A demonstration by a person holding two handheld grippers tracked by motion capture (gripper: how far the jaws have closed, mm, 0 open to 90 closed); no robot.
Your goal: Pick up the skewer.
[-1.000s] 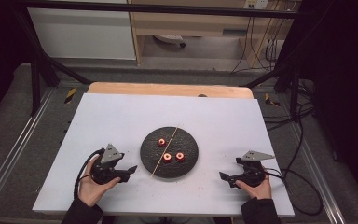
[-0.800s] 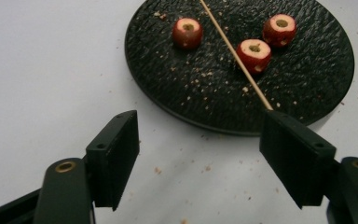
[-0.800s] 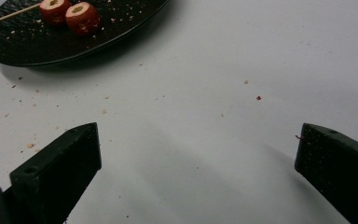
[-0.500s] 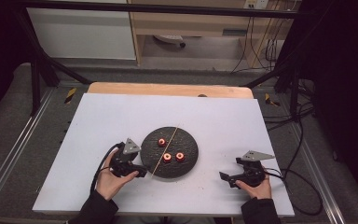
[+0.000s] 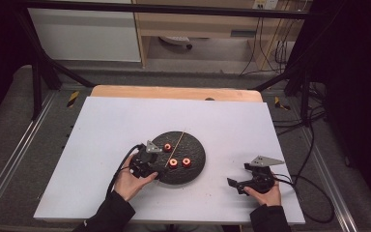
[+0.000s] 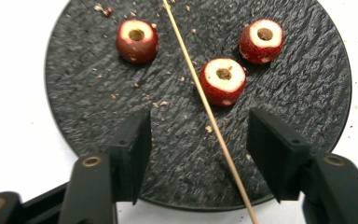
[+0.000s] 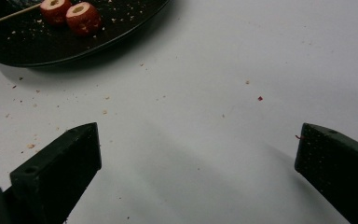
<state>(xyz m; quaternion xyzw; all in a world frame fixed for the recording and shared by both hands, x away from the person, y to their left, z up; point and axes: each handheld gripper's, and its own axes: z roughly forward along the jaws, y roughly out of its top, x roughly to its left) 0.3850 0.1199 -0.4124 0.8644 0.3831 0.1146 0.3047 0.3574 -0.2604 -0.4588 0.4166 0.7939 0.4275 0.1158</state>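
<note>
A round black slate plate (image 5: pixel 193 169) (image 6: pixel 84 93) lies mid-table with three cored red fruits (image 5: pixel 173 163) (image 6: pixel 223 80) on it. A thin wooden skewer (image 5: pixel 178 141) (image 6: pixel 193 79) lies across the plate. My left gripper (image 5: pixel 155 163) (image 6: pixel 200 135) hovers over the plate's near-left edge. Its jaws have just been closing and are still apart. The skewer runs between them, closer to the right jaw, and neither pad touches it. My right gripper (image 5: pixel 236 176) (image 7: pixel 200 149) rests wide open over bare white table to the right of the plate (image 7: pixel 51 44).
Crumbs are scattered on the plate and on the white tabletop (image 5: pixel 232 125). A wooden strip (image 5: pixel 174 92) borders the far edge. Cables trail from both grippers, and metal rails run along both sides of the table.
My left gripper has moved right, from the bare table onto the plate's edge, so that its jaws now straddle the skewer. The right gripper has stayed where it was.
</note>
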